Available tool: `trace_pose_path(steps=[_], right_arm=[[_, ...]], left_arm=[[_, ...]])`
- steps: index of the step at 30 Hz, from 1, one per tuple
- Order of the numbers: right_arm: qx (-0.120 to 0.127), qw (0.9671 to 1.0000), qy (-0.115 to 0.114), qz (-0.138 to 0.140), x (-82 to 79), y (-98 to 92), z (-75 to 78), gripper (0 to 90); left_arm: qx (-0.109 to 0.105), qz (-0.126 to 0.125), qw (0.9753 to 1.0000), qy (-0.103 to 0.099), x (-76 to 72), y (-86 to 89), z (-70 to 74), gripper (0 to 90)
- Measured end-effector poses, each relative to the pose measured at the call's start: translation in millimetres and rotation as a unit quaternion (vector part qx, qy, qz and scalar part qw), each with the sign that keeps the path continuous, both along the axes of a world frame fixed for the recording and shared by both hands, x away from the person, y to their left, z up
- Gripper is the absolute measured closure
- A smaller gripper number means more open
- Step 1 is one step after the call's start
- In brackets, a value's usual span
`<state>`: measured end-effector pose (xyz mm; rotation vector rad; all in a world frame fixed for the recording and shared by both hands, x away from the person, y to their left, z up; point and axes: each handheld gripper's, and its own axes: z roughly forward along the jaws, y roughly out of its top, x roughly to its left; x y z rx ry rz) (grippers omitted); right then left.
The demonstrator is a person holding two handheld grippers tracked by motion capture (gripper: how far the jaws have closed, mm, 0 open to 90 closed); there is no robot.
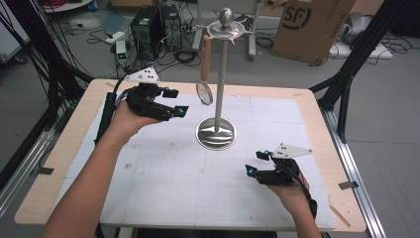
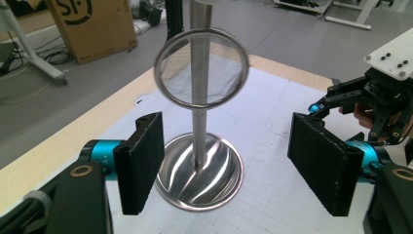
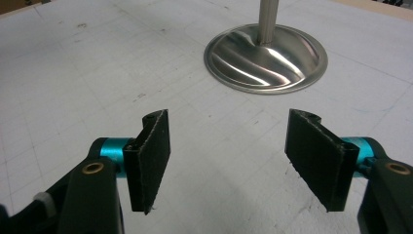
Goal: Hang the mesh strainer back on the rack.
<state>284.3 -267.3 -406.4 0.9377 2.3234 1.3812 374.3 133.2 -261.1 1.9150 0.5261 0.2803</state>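
A steel utensil stand [image 1: 221, 74] rises from a round mirror-like base [image 1: 216, 134] at the middle of the white mat. From its top ring hangs a small round mesh strainer [image 1: 204, 92] with a wooden handle [image 1: 205, 58]; in the left gripper view the strainer [image 2: 201, 67] hangs in front of the pole. My left gripper [image 1: 179, 103] is held up to the left of the strainer, open and holding nothing [image 2: 229, 161]. My right gripper [image 1: 256, 162] hovers low at the front right of the base, open with nothing between its pads [image 3: 229, 161].
The white gridded mat [image 1: 163, 173] covers a wooden table [image 1: 64, 148]. Black frame posts [image 1: 346, 79] stand at the table's sides. A cardboard box [image 1: 312, 25], computer cases [image 1: 148, 29] and cables lie on the floor behind.
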Motion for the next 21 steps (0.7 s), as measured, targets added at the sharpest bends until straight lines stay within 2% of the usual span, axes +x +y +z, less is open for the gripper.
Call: trace_pose_path(steps=[16,21], right_arm=[[-0.002,1.0000,0.000,0.000,-0.1,0.3,-0.1,32.3],[-0.001,1.0000,-0.001,-0.001,0.0,-0.5,-0.1,32.3]], left_arm=[[0.001,-0.025,0.9997,-0.001,-23.1,5.3,-20.1,25.1],[0.005,-0.018,0.9998,-0.005,-29.9,7.5,-28.6,23.6]])
